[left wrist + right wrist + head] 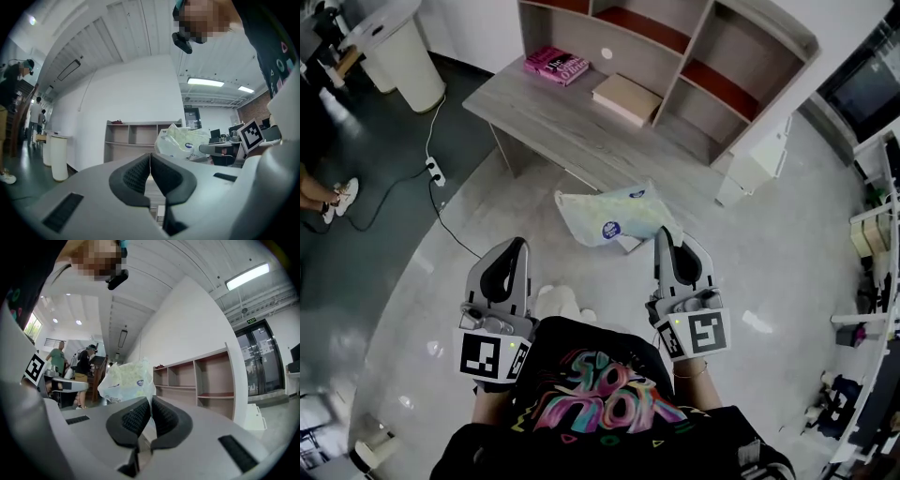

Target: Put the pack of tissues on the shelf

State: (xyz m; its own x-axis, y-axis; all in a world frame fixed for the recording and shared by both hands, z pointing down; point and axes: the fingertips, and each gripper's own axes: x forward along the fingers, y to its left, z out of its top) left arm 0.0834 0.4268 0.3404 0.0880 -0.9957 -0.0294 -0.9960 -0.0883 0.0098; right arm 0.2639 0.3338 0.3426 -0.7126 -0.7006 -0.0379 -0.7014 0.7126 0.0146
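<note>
Jaws clamping its wrapper, the right gripper point(662, 236) is holding the pack of tissues point(614, 217) just ahead; the left gripper point(517, 246) is idling, jaws together on nothing. The shelf point(698, 45), well ahead, is likely calling for a forward reach.

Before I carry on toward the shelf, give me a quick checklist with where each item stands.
1. Right gripper shut on the pack of tissues: ok.
2. Grip depth: the jaws pinch only the wrapper's edge, and whether that will hold: cannot tell.
3. Left gripper shut, nothing between its jaws, apart from the pack: ok.
4. Shelf bays look empty: ok.
5. Desk in front of the shelf: a pink book and a tan box lie before the left and middle bays: not ok there.
</note>
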